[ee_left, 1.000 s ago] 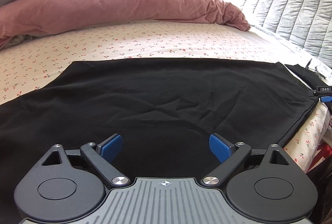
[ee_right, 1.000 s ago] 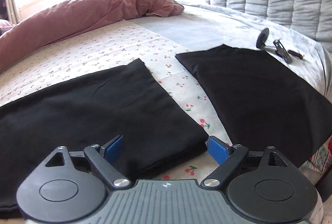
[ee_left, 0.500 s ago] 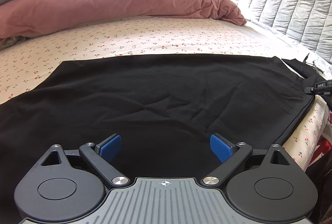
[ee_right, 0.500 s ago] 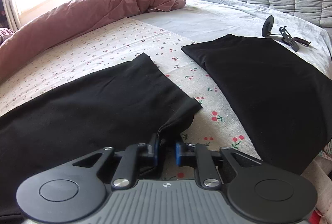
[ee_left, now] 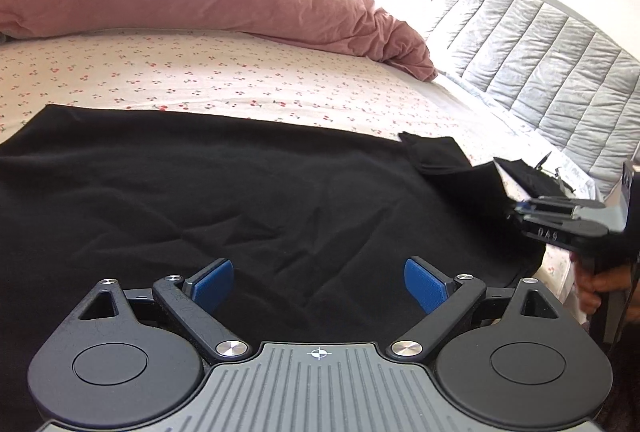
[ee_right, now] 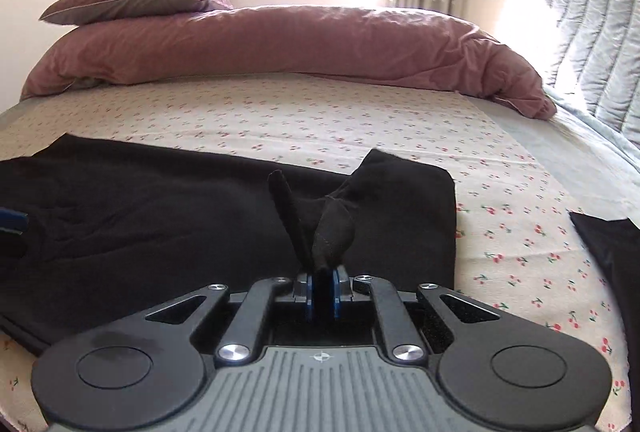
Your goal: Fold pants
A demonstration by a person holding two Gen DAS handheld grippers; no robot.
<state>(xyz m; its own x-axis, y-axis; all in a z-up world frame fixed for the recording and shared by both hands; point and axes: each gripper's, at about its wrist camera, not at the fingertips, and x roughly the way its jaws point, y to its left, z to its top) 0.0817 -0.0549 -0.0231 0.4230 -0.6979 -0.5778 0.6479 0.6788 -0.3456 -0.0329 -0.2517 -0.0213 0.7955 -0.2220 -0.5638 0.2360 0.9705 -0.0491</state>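
Sunlit window and curtains stand beyond a bed (ee_right: 360, 112) with a cherry-print sheet and a pink duvet (ee_right: 280, 44) heaped along its far side. Black pants (ee_left: 240, 192) lie spread on the sheet just ahead of the left tongs (ee_left: 319, 282), whose blue pads are spread wide above the cloth, gripping nothing. The right tongs (ee_right: 322, 294) are pressed together, pinching a lifted corner of the pants, which bunches up ahead of them.
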